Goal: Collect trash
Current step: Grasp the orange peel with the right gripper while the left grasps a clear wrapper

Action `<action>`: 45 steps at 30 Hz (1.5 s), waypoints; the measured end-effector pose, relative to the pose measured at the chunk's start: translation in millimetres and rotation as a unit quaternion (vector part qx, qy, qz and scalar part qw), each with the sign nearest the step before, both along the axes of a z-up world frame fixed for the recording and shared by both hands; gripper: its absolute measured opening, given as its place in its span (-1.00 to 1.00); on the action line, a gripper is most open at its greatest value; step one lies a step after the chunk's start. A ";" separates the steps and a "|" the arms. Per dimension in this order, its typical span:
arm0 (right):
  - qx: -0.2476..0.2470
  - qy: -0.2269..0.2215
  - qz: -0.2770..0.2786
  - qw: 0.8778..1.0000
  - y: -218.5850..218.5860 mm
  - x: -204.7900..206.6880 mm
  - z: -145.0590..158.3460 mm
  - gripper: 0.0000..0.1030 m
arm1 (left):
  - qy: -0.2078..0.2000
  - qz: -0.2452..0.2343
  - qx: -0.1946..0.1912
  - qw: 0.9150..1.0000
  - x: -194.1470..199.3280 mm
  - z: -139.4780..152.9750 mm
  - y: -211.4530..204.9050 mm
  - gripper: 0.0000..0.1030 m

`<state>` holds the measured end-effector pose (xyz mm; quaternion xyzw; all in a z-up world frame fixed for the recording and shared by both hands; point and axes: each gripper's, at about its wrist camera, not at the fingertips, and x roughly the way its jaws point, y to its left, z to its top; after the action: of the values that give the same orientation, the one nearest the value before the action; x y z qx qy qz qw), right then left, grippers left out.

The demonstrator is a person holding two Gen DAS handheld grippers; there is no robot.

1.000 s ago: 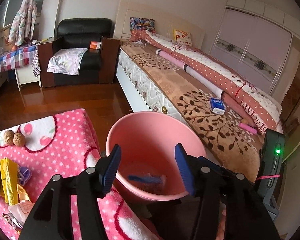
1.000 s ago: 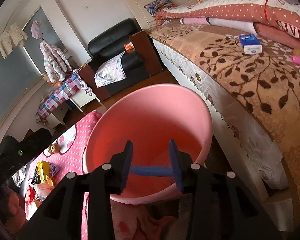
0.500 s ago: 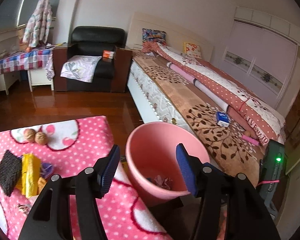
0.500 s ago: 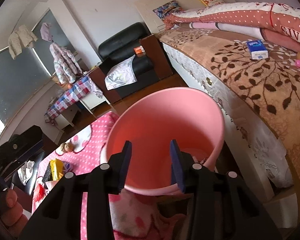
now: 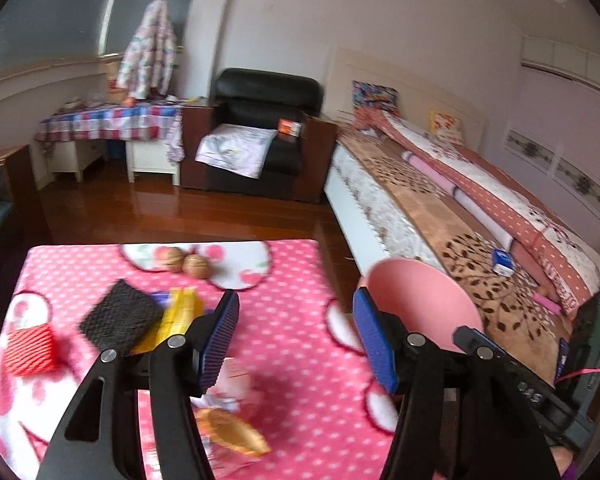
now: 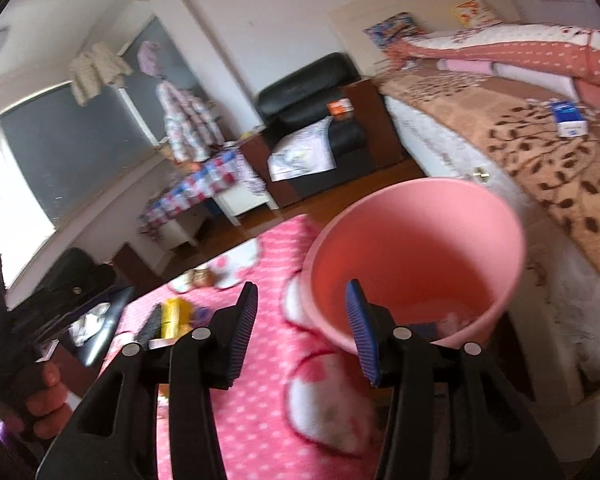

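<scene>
A pink bucket (image 6: 416, 252) stands beside the pink dotted table (image 5: 284, 280), with some trash in its bottom; it also shows in the left wrist view (image 5: 420, 300). On the table lie a black scrubber pad (image 5: 120, 316), a yellow wrapper (image 5: 176, 316), a red ribbed piece (image 5: 28, 350), two walnuts (image 5: 184, 262) and crumpled wrappers (image 5: 228, 432) close under the left gripper. My left gripper (image 5: 296, 340) is open and empty above the table. My right gripper (image 6: 300, 332) is open and empty, at the bucket's left rim.
A bed (image 5: 440, 200) with a blue box (image 5: 504, 262) runs along the right. A black armchair (image 5: 260, 132) and a table with a checked cloth (image 5: 108, 124) stand at the back. Wooden floor lies between.
Both grippers have pulled back from the bucket toward the table and swung left. The right gripper has opened wider, and the blue strip it held over the bucket a second ago is gone.
</scene>
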<state>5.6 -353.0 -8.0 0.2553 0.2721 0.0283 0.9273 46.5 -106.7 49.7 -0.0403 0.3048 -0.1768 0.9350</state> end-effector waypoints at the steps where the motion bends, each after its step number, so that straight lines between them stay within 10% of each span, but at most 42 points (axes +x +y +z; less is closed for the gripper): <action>1: 0.006 -0.006 0.012 1.000 4.6 0.3 -0.1 -0.09 | -0.002 0.012 0.002 1.000 -2.6 -0.2 11.7 0.14; 14: -0.031 0.032 0.133 0.990 82.8 11.8 -17.5 -0.09 | 0.036 0.096 0.035 0.994 -26.1 -39.1 101.0 0.14; 31: -0.084 0.063 0.211 0.972 142.1 9.5 -31.2 -0.10 | 0.185 0.024 0.046 0.981 -28.2 -117.8 99.1 0.05; 36: -0.072 0.077 0.215 0.971 143.4 14.8 -36.6 -0.10 | 0.201 0.013 0.021 0.979 -24.9 -125.7 103.5 -0.47; 45: -0.041 0.108 0.243 0.963 153.5 25.5 -49.7 -0.10 | 0.195 0.005 0.002 0.981 -26.6 -123.4 109.3 -0.64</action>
<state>31.1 -199.4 -57.6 0.1446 0.4252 0.2135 0.8676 19.9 2.6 -73.7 -0.0735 0.4815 -0.1598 0.8586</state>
